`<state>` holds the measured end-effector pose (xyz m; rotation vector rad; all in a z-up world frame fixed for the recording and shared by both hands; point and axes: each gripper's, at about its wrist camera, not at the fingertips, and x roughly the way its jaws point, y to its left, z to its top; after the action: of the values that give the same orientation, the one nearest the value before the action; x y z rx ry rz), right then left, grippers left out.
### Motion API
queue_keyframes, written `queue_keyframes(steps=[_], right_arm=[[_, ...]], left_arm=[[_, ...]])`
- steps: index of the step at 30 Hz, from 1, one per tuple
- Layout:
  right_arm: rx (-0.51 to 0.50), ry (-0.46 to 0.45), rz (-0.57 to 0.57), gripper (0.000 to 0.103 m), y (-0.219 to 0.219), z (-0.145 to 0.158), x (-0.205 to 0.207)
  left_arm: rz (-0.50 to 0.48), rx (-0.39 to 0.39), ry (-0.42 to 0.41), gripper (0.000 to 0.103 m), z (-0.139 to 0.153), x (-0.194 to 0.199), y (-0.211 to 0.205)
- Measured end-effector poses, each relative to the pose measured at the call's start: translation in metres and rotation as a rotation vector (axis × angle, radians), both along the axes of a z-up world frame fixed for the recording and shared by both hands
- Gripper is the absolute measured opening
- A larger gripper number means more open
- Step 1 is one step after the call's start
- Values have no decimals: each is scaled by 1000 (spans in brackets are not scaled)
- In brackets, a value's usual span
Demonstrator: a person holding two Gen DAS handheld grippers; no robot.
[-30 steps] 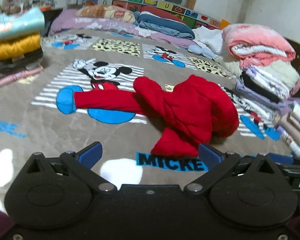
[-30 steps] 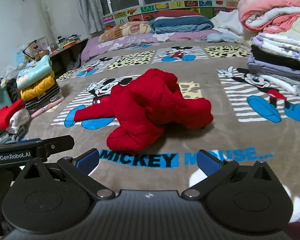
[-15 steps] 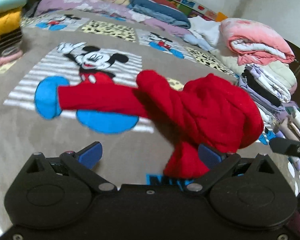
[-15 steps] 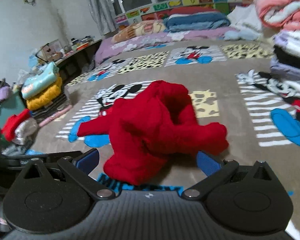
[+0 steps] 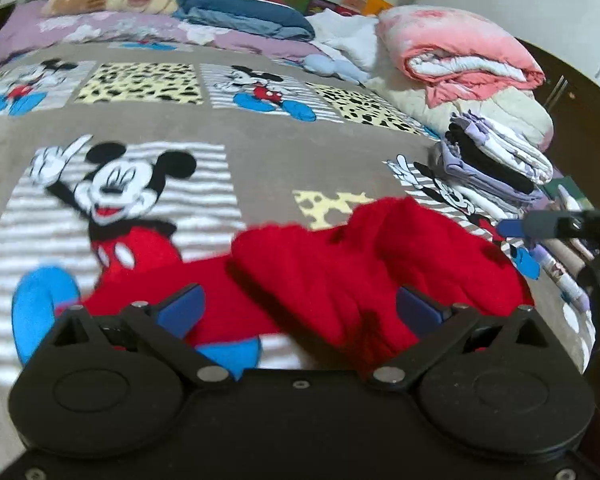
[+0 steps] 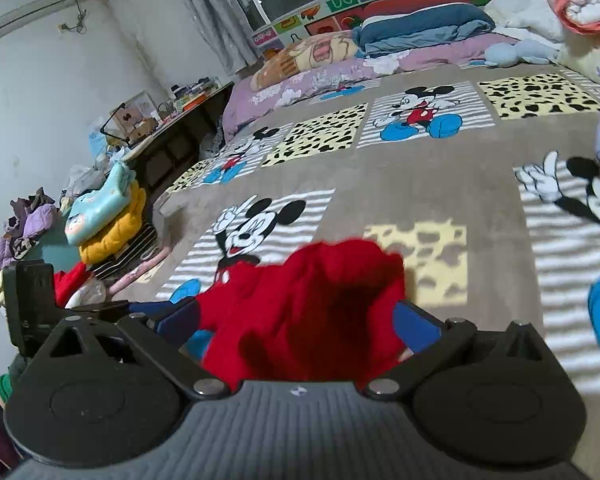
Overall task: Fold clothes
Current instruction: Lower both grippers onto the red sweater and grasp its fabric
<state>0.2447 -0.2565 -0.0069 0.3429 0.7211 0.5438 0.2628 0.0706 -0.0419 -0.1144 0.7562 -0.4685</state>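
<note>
A crumpled red sweater (image 5: 340, 268) lies on the brown Mickey Mouse blanket (image 5: 260, 160). In the left wrist view my left gripper (image 5: 300, 312) is open, its blue fingers on either side of the sweater's near edge, with one sleeve stretched to the left. In the right wrist view my right gripper (image 6: 296, 324) is open and the bunched red sweater (image 6: 312, 304) fills the gap between its fingers. The right gripper also shows at the right edge of the left wrist view (image 5: 540, 226).
A stack of folded clothes (image 5: 496, 160) and a pink quilt (image 5: 460, 52) stand on the right of the bed. Another folded pile, teal and yellow (image 6: 108, 216), sits at the bed's left edge. Pillows and bedding (image 5: 220, 12) lie at the far end.
Both grippers have moved forward and down onto the sweater, which now lies between the fingers of each. Both stay open.
</note>
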Motion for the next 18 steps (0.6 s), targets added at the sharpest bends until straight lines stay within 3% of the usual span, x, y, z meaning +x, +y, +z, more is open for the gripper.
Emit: queue_keyframes(steps=[7,15,18], right_arm=[[20,42,54,93,-2,-13,66],[70,109,115,91,6,-44,130],[92,146,147,91,9,-59,148]], left_arm=[[-136,-1,29,81,-1,52,-4],[-237,-16,130,79,-25,109,-12],[-267,-38,195,74,-40,128,-14]])
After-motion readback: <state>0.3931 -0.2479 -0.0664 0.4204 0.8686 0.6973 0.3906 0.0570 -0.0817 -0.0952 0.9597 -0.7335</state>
